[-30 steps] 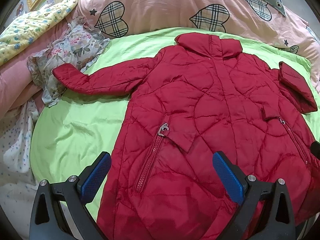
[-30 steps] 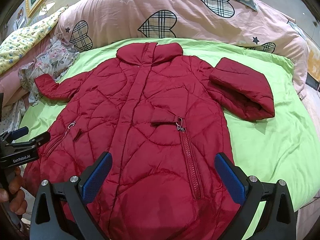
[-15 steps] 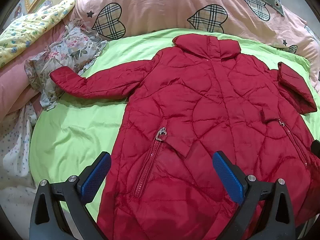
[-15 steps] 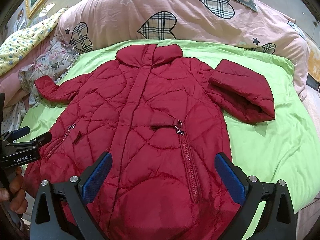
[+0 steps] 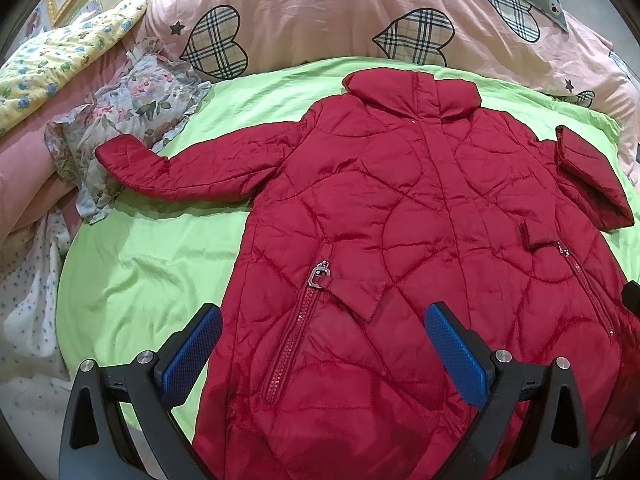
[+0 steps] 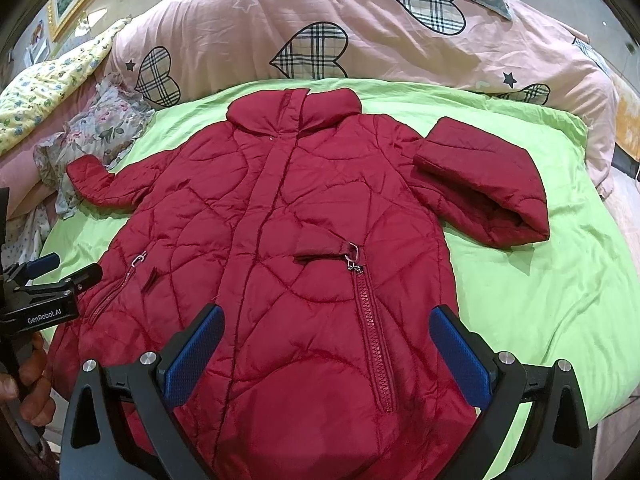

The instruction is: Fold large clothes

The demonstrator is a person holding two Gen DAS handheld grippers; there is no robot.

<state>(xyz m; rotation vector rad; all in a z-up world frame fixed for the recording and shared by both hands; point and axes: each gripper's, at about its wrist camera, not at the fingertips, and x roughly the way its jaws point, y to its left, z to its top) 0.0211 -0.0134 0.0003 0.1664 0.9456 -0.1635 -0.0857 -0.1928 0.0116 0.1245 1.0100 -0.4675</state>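
Note:
A red quilted coat [image 5: 400, 220] lies front up on a light green sheet [image 5: 140, 272], collar toward the pillows. It also shows in the right wrist view [image 6: 288, 240]. Its left sleeve [image 5: 180, 168] is stretched out flat. Its right sleeve [image 6: 480, 192] is folded back on itself. My left gripper [image 5: 322, 348] is open and empty above the coat's lower left part. My right gripper [image 6: 326, 348] is open and empty above the coat's lower middle. The left gripper also shows at the left edge of the right wrist view [image 6: 52, 276].
A pink duvet with plaid hearts [image 5: 340, 8] lies behind the coat. A floral garment [image 5: 128, 108] lies by the left cuff. A yellow floral quilt [image 5: 60, 56] is at the far left. The green sheet [image 6: 560, 280] reaches the bed's right edge.
Both views have pulled back slightly toward the coat's hem. The coat has not moved. Both grippers stay open.

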